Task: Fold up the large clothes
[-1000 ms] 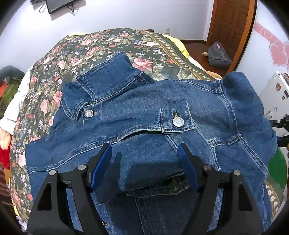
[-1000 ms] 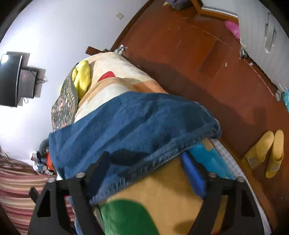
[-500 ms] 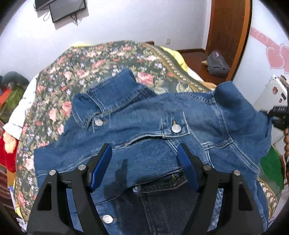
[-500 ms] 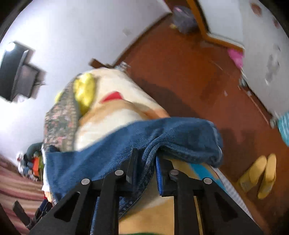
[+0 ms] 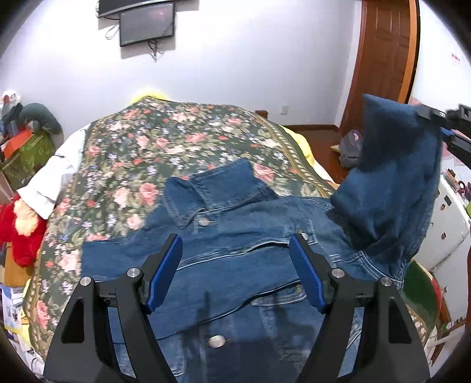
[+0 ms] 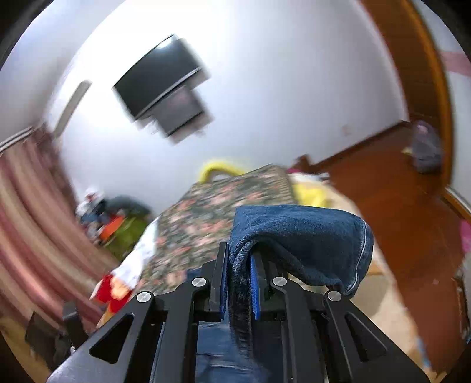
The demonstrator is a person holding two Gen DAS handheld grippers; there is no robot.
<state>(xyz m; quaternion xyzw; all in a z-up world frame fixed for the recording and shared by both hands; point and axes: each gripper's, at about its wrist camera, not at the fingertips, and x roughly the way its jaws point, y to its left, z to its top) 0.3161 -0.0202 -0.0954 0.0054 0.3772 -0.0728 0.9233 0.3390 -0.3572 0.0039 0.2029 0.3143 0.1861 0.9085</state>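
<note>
The right gripper (image 6: pixel 238 274) is clamped on a fold of the denim jacket (image 5: pixel 235 265): its blue pads (image 6: pixel 254 290) press dark cloth between them, and the loose end of the sleeve (image 6: pixel 300 235) drapes over the right-hand finger and hangs past its tip. In the left wrist view that same gripper shows at the far right edge, holding the sleeve up in the air above the rest of the garment. The left gripper (image 5: pixel 235 271) has its fingers wide apart with nothing between the pads (image 5: pixel 164 274); the jacket lies flat just beyond and below the fingertips, collar (image 5: pixel 217 188) pointing away from them and a metal button (image 5: pixel 217 341) between the finger bases. The jacket rests on a floral bedspread (image 5: pixel 147 153), which stretches ahead of both fingers towards a wall-mounted screen (image 5: pixel 146 23).
</note>
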